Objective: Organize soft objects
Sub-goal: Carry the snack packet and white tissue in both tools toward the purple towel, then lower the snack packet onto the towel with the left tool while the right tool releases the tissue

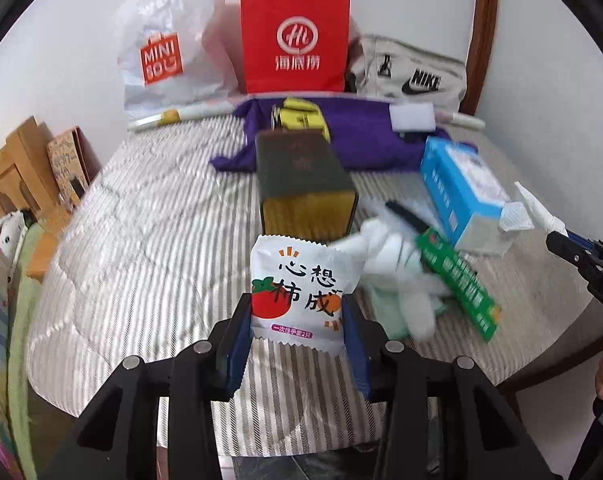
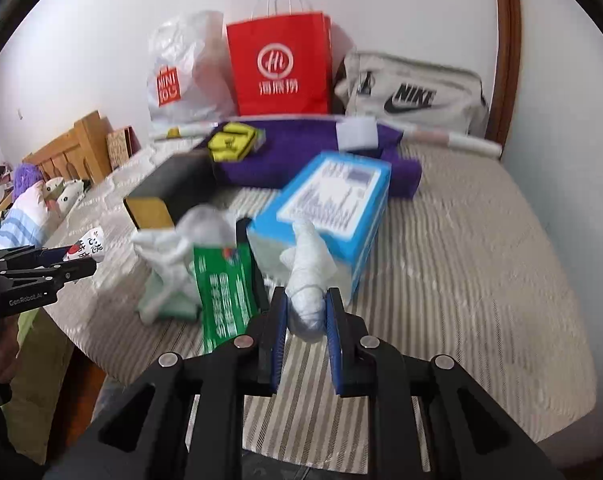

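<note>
left gripper (image 1: 297, 316) pinching white snack packet (image 1: 301, 288) above striped bed (image 1: 141, 240) | right gripper (image 2: 306, 312) clamping twisted white tissue (image 2: 307, 276) near blue box (image 2: 329, 204) | only left view showing packet's printed front

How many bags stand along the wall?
3: white Miniso bag at left, red paper bag in the middle, grey Nike bag at right. More could hide behind them.

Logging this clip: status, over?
Left gripper shut on white packet. Right gripper shut on twisted tissue. Both clear of the table; nothing blocking.
</note>
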Demonstrator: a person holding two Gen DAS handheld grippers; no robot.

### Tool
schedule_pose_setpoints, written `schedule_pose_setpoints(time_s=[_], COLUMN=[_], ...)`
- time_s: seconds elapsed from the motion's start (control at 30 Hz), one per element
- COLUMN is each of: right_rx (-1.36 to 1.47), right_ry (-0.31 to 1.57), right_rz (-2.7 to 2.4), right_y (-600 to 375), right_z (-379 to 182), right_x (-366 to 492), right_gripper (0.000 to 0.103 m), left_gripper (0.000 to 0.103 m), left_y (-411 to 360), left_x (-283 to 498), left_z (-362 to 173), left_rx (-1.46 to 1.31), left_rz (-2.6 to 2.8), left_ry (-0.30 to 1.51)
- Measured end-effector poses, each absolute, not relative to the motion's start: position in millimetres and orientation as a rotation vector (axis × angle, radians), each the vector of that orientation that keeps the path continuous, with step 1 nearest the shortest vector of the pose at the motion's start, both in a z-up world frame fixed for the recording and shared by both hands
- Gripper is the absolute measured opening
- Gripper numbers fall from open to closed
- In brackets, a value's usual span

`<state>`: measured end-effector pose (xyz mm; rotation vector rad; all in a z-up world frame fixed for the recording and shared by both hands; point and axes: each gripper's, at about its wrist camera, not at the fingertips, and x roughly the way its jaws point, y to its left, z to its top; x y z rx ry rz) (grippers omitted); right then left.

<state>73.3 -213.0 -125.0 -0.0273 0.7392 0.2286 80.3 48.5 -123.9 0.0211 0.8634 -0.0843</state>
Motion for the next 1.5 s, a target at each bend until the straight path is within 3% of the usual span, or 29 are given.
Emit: schedule_pose_setpoints(time_s=[0.53,1.5], right_rx=[-0.031,-0.011], right_ry=[0.605,0.777], right_rz=[0.248,0.266], right_y=[-204.3,-209.7], right_z=[-33.4,-96.6], right_x=[166.5,327.8], right_gripper=[0.018,0.019], left_gripper=[0.041,0.041], left_y=[38.2,2.8], left_x=[160.0,324.3], left_z=[-54.9,-96.6], left_rx=[0.021,-0.023], left_rz=[-0.076,-0.138], left_ry=[0.746,0.91])
